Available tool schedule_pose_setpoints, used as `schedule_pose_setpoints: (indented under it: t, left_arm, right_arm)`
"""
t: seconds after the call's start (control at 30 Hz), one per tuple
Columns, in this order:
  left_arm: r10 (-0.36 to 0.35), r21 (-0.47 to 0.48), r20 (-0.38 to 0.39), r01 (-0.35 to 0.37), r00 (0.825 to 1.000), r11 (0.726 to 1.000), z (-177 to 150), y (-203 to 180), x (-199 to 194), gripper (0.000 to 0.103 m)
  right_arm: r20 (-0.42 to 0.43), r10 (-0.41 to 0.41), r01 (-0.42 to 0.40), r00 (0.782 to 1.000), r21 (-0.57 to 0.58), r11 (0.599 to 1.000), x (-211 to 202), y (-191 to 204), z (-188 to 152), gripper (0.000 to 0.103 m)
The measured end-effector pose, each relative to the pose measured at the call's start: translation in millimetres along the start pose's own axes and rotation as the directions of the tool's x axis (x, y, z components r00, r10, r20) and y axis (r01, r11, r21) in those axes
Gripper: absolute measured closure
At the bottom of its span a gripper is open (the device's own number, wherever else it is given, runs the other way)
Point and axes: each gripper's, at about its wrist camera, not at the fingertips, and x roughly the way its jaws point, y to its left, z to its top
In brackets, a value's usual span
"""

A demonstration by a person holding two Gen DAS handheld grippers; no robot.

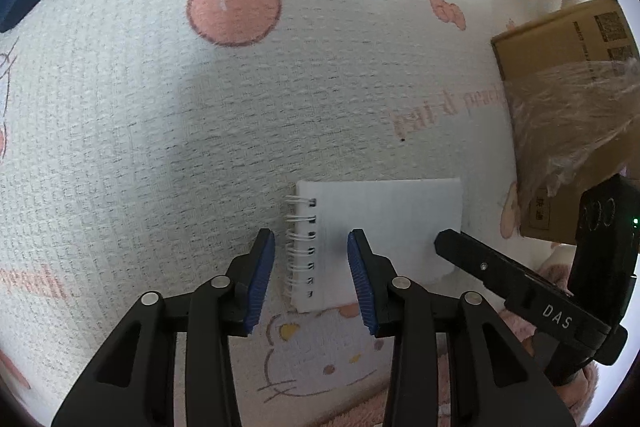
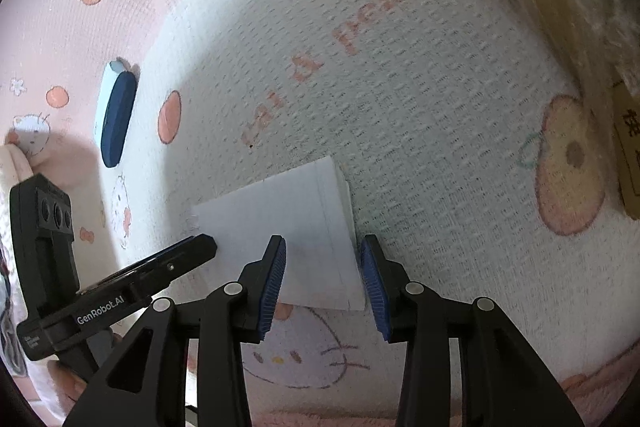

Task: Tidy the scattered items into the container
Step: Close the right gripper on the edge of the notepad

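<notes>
My left tongs [image 1: 311, 277]: jaws apart, straddling the spiral-bound edge of the white notepad [image 1: 380, 227], pads not pressing it. My right tongs [image 2: 323, 285]: jaws apart over the notepad's opposite edge, gripping nothing. Notepad: lies flat on the peach-and-kitten printed blanket [image 1: 160, 107], between both tongs. Cardboard box [image 1: 560, 75], partly wrapped in clear film: stands near the notepad, to its right. Dark blue oblong case [image 2: 117, 115]: well apart, at the blanket's far left.

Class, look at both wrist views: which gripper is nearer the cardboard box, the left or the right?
Right. The right gripper straddles the notebook's free edge on the side facing the cardboard box; the left gripper straddles its spiral edge, farther from the box.
</notes>
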Motion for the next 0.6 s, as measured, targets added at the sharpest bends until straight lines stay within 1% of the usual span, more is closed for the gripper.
schedule_pose_setpoints:
  t: [0.03,0.07,0.13,0.17,0.23,0.27,0.3,0.37,0.43,0.5,0.6]
  left_arm:
    - [-0.005,0.004,0.001,0.005,1.000,1.000,-1,-2,1,0.062]
    - [-0.007,0.007,-0.001,0.007,1.000,1.000,-2,-5,3,0.062]
    - [0.018,0.015,0.014,-0.018,1.000,1.000,-4,-9,3,0.062]
    - [0.029,0.024,0.020,-0.030,0.999,0.999,-6,-13,4,0.062]
    - [0.044,0.025,0.032,-0.045,0.999,0.999,-7,-15,4,0.061]
    - [0.049,0.021,0.040,-0.049,0.998,0.999,-8,-16,3,0.062]
    - [0.053,0.018,0.047,-0.053,0.998,0.998,-10,-16,2,0.064]
    - [0.061,0.008,0.060,-0.061,0.996,0.998,-12,-11,-5,0.066]
    - [0.074,0.010,0.094,-0.075,0.993,0.997,-14,-12,-17,0.070]
    - [0.068,0.012,0.134,-0.070,0.989,0.997,-18,-15,-32,0.072]
    - [0.044,0.017,0.191,-0.048,0.981,0.999,-22,-18,-64,0.074]
  right_arm:
    - [0.012,0.046,-0.046,0.999,0.017,0.999,-1,-4,-1,0.051]
    - [0.021,0.066,-0.067,0.998,0.030,0.997,-1,-7,-2,0.048]
    - [0.028,0.073,-0.073,0.997,0.009,0.997,-1,-6,-4,0.048]
    - [0.034,0.058,-0.057,0.998,-0.015,0.998,0,-3,-5,0.049]
    - [0.040,0.005,-0.003,0.999,-0.057,0.998,0,3,-7,0.056]
    - [0.050,-0.050,0.053,0.998,-0.072,0.996,-1,7,-8,0.068]
    - [0.059,-0.066,0.071,0.996,-0.075,0.995,-2,8,-10,0.073]
    - [0.076,-0.059,0.065,0.995,-0.077,0.995,-5,9,-12,0.074]
    - [0.094,-0.038,0.045,0.995,-0.076,0.996,-12,11,-14,0.076]
    - [0.130,-0.005,0.016,0.992,-0.078,0.997,-24,14,-16,0.076]
    - [0.171,0.055,-0.044,0.984,-0.067,0.997,-45,17,-17,0.078]
